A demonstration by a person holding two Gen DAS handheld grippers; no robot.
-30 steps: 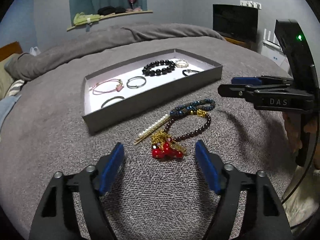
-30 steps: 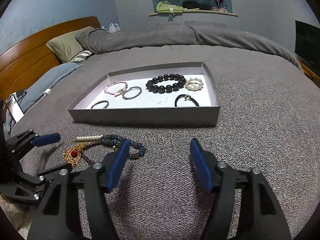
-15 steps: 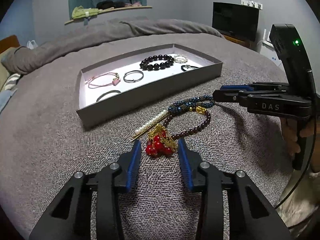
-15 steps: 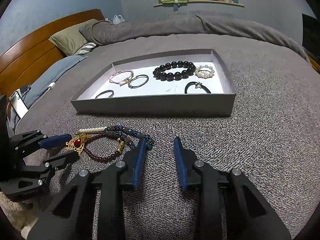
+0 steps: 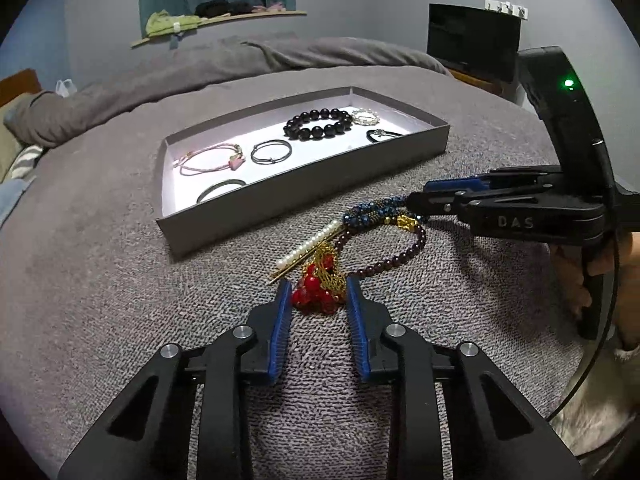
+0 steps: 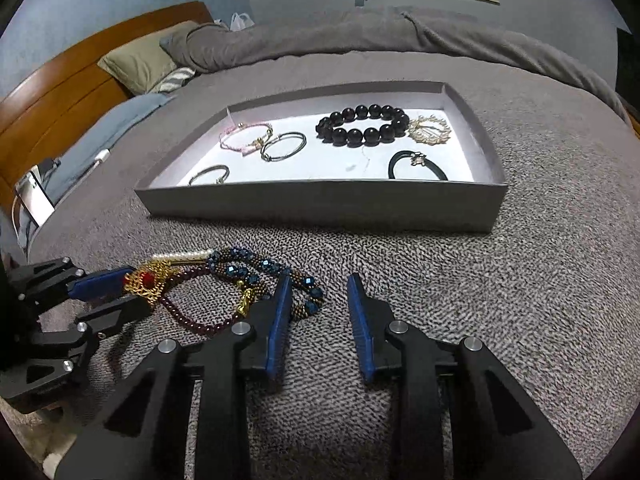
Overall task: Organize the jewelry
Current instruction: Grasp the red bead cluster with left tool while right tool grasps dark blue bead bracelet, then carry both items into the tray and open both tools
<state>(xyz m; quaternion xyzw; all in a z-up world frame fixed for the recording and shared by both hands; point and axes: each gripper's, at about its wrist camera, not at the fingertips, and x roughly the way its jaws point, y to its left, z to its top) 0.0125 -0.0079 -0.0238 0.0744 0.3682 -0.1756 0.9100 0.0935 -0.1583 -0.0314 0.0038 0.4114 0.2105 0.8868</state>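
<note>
A pile of loose jewelry lies on the grey blanket in front of a grey tray (image 5: 304, 184) (image 6: 320, 204). My left gripper (image 5: 316, 290) is partly closed around a red and gold beaded ornament (image 5: 318, 286) (image 6: 148, 282), its pads at either side. A pearl pin (image 5: 310, 244), a dark red bead bracelet (image 5: 396, 258) (image 6: 192, 316) and a blue beaded bracelet (image 5: 372, 210) (image 6: 264, 274) lie beside it. My right gripper (image 6: 316, 290) is narrowly open, its left finger touching the blue bracelet's end.
The tray holds a black bead bracelet (image 6: 362, 124), a gold brooch (image 6: 430, 130), a black hair tie (image 6: 416, 164), a pink bracelet (image 6: 246, 140) and two thin bangles (image 6: 284, 146). A rolled duvet (image 6: 360, 36), pillows and a wooden headboard (image 6: 80, 76) lie beyond.
Both grippers have narrowed from wide open. My left gripper moved forward onto the red ornament. My right gripper moved forward and left to the blue bracelet.
</note>
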